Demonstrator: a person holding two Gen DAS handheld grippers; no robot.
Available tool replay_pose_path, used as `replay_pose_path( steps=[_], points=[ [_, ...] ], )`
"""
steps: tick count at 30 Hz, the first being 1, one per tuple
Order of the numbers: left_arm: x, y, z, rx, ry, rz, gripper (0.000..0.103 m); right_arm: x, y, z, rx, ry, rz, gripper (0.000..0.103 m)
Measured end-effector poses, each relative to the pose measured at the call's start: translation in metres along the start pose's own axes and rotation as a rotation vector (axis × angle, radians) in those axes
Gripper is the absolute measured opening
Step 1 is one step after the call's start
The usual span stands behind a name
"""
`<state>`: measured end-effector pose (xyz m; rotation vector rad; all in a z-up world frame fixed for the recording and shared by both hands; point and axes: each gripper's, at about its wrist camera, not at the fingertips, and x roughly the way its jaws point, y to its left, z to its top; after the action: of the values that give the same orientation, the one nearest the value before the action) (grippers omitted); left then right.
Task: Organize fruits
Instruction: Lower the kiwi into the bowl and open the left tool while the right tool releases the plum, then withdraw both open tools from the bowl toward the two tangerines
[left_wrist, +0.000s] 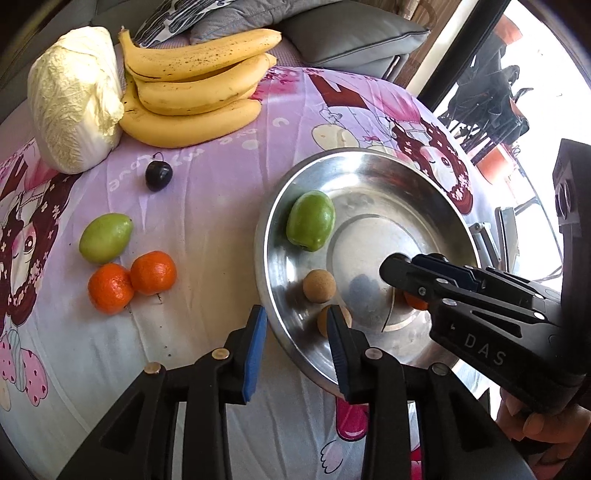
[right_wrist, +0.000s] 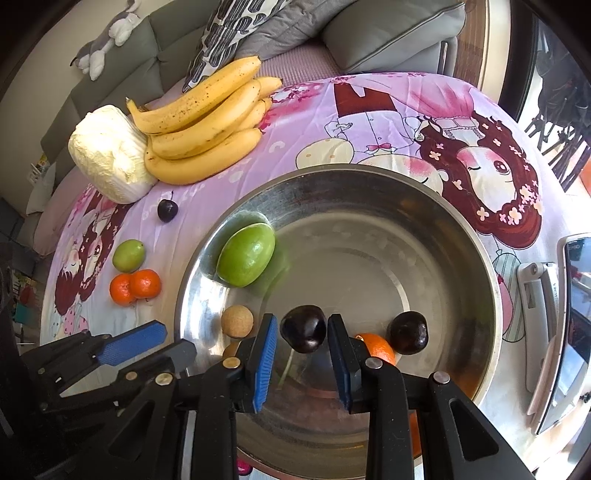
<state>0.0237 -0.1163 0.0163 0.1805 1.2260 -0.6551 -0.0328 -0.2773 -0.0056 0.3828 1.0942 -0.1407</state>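
A steel bowl (left_wrist: 280, 236) (right_wrist: 207, 243) sits on a purple cartoon cloth. In it lie a green fruit (left_wrist: 311, 220) (right_wrist: 246, 254), two tan round fruits (left_wrist: 319, 286) (right_wrist: 237, 321), a tangerine (right_wrist: 376, 347) and a dark plum (right_wrist: 409, 332). My right gripper (right_wrist: 302, 338) (left_wrist: 397, 266) holds another dark plum (right_wrist: 303, 328) between its pads over the bowl. My left gripper (left_wrist: 297, 343) (right_wrist: 147, 343) is open and empty at the bowl's near-left rim. On the cloth lie two tangerines (left_wrist: 131, 280) (right_wrist: 135, 286), a green fruit (left_wrist: 105, 238) (right_wrist: 128, 254), a dark plum (left_wrist: 158, 175) (right_wrist: 167, 210) and bananas (left_wrist: 195, 85) (right_wrist: 207, 122).
A pale cabbage (left_wrist: 74, 99) (right_wrist: 110, 155) lies beside the bananas at the far left. A grey sofa with cushions (right_wrist: 332, 33) stands behind the table. A white device (right_wrist: 554, 325) lies at the table's right edge.
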Motion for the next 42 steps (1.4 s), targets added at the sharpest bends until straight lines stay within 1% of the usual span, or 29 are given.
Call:
replay_pose_path(
  steps=[2, 3, 4, 5, 6, 7, 8, 10, 11, 14, 18, 21, 23, 24, 28, 32, 39, 42],
  points=[
    [-0.002, 0.009, 0.000, -0.030, -0.005, 0.009, 0.035, -0.001, 0.000, 0.000, -0.002, -0.002, -0.005, 0.041],
    [-0.003, 0.014, 0.000, -0.047, -0.006, 0.014, 0.035, -0.001, 0.000, 0.000, -0.004, -0.002, -0.007, 0.043],
    [-0.003, 0.019, 0.000, -0.065, -0.006, 0.022, 0.037, -0.002, 0.001, 0.000, -0.006, -0.001, -0.009, 0.047],
    [-0.003, 0.024, 0.000, -0.083, -0.006, 0.032, 0.042, -0.001, 0.002, 0.000, -0.010, 0.001, -0.010, 0.049],
    [-0.003, 0.028, 0.000, -0.100, -0.005, 0.043, 0.044, -0.001, 0.002, -0.001, -0.013, 0.004, -0.011, 0.051],
    [-0.002, 0.032, 0.000, -0.115, -0.004, 0.056, 0.048, 0.000, 0.003, -0.001, -0.017, 0.007, -0.012, 0.055],
    [-0.002, 0.036, -0.001, -0.126, -0.002, 0.066, 0.051, 0.001, 0.004, -0.001, -0.021, 0.009, -0.013, 0.059],
    [-0.002, 0.041, -0.001, -0.144, -0.001, 0.080, 0.055, 0.001, 0.006, -0.002, -0.029, 0.009, -0.014, 0.061],
    [-0.002, 0.043, -0.002, -0.153, -0.002, 0.089, 0.061, 0.002, 0.006, -0.002, -0.033, 0.010, -0.016, 0.063],
    [0.000, 0.048, -0.003, -0.178, -0.001, 0.119, 0.073, 0.002, 0.009, -0.002, -0.039, 0.012, -0.020, 0.067],
    [0.002, 0.049, -0.004, -0.183, 0.004, 0.158, 0.077, 0.002, 0.010, -0.002, -0.050, 0.012, -0.027, 0.072],
    [0.002, 0.049, -0.005, -0.180, 0.001, 0.171, 0.079, 0.003, 0.010, -0.002, -0.053, 0.012, -0.034, 0.077],
    [0.003, 0.049, -0.005, -0.179, -0.001, 0.179, 0.083, 0.004, 0.010, -0.002, -0.055, 0.014, -0.038, 0.078],
    [0.004, 0.049, -0.004, -0.178, -0.003, 0.183, 0.083, 0.004, 0.010, -0.002, -0.056, 0.014, -0.039, 0.079],
    [0.004, 0.049, -0.005, -0.172, -0.006, 0.193, 0.084, 0.004, 0.010, -0.002, -0.059, 0.013, -0.037, 0.083],
    [0.004, 0.048, -0.005, -0.164, -0.013, 0.204, 0.088, 0.005, 0.012, -0.003, -0.062, 0.014, -0.035, 0.088],
    [0.003, 0.048, -0.005, -0.159, -0.031, 0.217, 0.090, 0.005, 0.012, -0.002, -0.065, 0.014, -0.036, 0.089],
    [0.002, 0.048, -0.005, -0.156, -0.039, 0.220, 0.093, 0.006, 0.012, -0.003, -0.067, 0.015, -0.036, 0.093]
  ],
)
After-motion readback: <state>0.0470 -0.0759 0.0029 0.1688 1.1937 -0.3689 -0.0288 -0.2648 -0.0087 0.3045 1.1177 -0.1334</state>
